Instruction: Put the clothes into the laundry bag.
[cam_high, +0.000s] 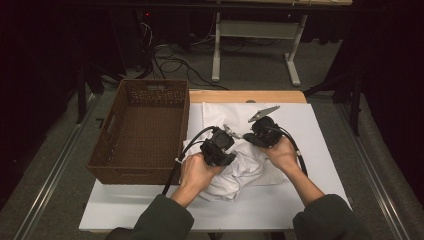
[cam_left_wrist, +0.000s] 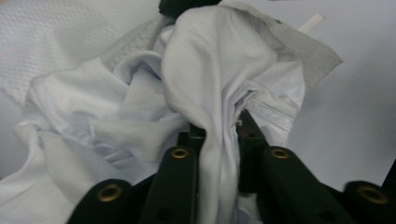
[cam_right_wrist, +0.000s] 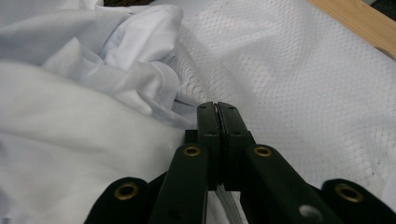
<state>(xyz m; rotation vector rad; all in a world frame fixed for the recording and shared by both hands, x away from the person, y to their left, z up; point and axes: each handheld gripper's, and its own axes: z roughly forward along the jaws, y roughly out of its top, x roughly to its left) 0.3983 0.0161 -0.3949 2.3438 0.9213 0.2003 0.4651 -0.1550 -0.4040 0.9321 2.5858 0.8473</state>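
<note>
White cloth (cam_high: 235, 172) bunched mid-surface is pinched by the left gripper (cam_left_wrist: 219, 135), while the right gripper (cam_right_wrist: 218, 112) clamps mesh fabric (cam_right_wrist: 299, 88), likely needing a spreading pull next.

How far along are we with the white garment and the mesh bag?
Early stage. Done: both grippers have a grip. The left gripper is shut on a fold of the white garment. The right gripper is shut on the edge of the white mesh bag. In hand: the garment is bunched beside the bag. Left: it looks not yet inside the bag, and the wicker basket holds nothing.
</note>
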